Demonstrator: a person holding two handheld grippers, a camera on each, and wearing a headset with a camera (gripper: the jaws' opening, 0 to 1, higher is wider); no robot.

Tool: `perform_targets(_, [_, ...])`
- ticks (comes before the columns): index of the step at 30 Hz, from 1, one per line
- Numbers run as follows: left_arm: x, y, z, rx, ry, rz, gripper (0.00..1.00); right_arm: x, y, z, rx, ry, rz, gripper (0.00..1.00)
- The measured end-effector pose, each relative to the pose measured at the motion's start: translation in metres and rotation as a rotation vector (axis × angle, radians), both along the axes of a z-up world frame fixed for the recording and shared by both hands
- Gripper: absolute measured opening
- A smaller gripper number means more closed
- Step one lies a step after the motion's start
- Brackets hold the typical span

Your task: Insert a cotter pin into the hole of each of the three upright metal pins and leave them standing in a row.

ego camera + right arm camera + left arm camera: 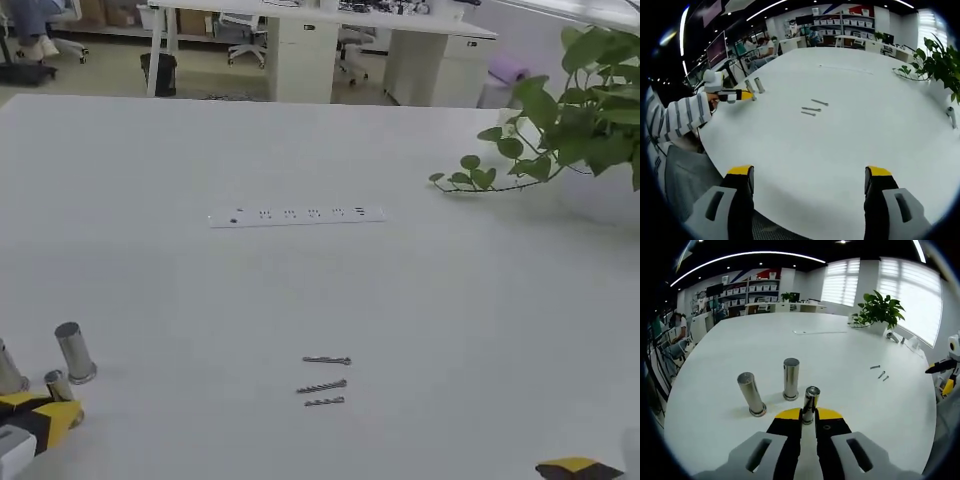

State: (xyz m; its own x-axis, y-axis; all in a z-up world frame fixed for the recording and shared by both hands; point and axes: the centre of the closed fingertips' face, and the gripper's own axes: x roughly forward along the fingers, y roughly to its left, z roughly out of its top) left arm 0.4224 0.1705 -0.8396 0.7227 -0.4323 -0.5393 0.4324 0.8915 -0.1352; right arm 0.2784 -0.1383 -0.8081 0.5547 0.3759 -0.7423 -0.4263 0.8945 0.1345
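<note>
A: So, where do the metal pins (791,377) stand?

B: All three are upright, long axis vertical, in a loose cluster at the near left of the worktop (450,320). The nearest metal pin (811,402) sits between the jaws of the left hand-held gripper (808,416), which is clenched on its lower part.

A: And the cotter pins (324,384)?

B: They lie flat near the middle of the near edge, well apart from the metal pins. They are parallel, one behind the other, with their long axes running left to right in the head view. They are too small to tell which end carries the loop.

A: Which step is that, then?

B: The first, I'd judge. Nothing is inserted, and one metal pin is only being steadied. The right hand-held gripper (809,172) hangs over the near edge with its jaws wide apart and empty.

A: Next move?

B: Probably the right one goes to a cotter pin, pinches it by one end and carries it over level to the held pin. I can't see the cross hole, so finding its facing comes first.

A: Anything else about?

B: A power strip (296,215) further back and a plant (570,120) at the far right.
</note>
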Motion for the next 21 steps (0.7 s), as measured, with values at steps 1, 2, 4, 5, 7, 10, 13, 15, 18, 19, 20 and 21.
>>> perform_targets(1, [0.000,0.000,0.000,-0.001,-0.001,-0.002,0.08,0.000,0.001,0.000,0.000,0.001,0.004,0.93])
perform_targets(2, [0.000,-0.001,0.000,-0.001,-0.002,-0.005,0.08,0.000,0.001,0.000,0.000,0.002,0.006,0.93])
perform_targets(4, [0.000,-0.001,0.000,0.001,-0.004,-0.013,0.08,0.000,0.002,0.000,0.000,0.001,0.010,0.93])
perform_targets(5, [0.000,-0.001,0.000,-0.003,-0.002,-0.020,0.08,0.000,0.002,0.000,0.001,0.002,0.011,0.93])
perform_targets(7, [0.001,-0.003,0.004,-0.007,-0.027,-0.041,0.07,0.000,0.003,0.000,0.003,0.003,0.012,0.92])
perform_targets(10, [-0.001,-0.005,0.008,0.023,-0.046,-0.079,0.07,-0.001,0.003,0.000,0.003,0.004,0.013,0.92])
perform_targets(13, [-0.005,-0.008,0.013,0.040,-0.067,-0.129,0.07,-0.001,0.004,-0.001,0.003,0.004,0.014,0.92])
perform_targets(15, [-0.009,-0.012,0.018,0.041,-0.079,-0.152,0.07,-0.002,0.005,-0.001,0.004,0.003,0.018,0.92])
perform_targets(18, [-0.016,-0.018,0.023,0.053,-0.088,-0.199,0.07,-0.001,0.006,0.000,0.006,-0.001,0.021,0.92])
perform_targets(19, [-0.018,-0.020,0.024,0.067,-0.087,-0.215,0.07,0.000,0.007,0.000,0.008,-0.003,0.022,0.92])
perform_targets(20, [-0.022,-0.023,0.025,0.068,-0.081,-0.228,0.07,0.000,0.008,0.000,0.010,-0.004,0.023,0.92])
perform_targets(21, [-0.024,-0.025,0.026,0.065,-0.080,-0.237,0.07,0.000,0.008,0.000,0.013,-0.005,0.024,0.92])
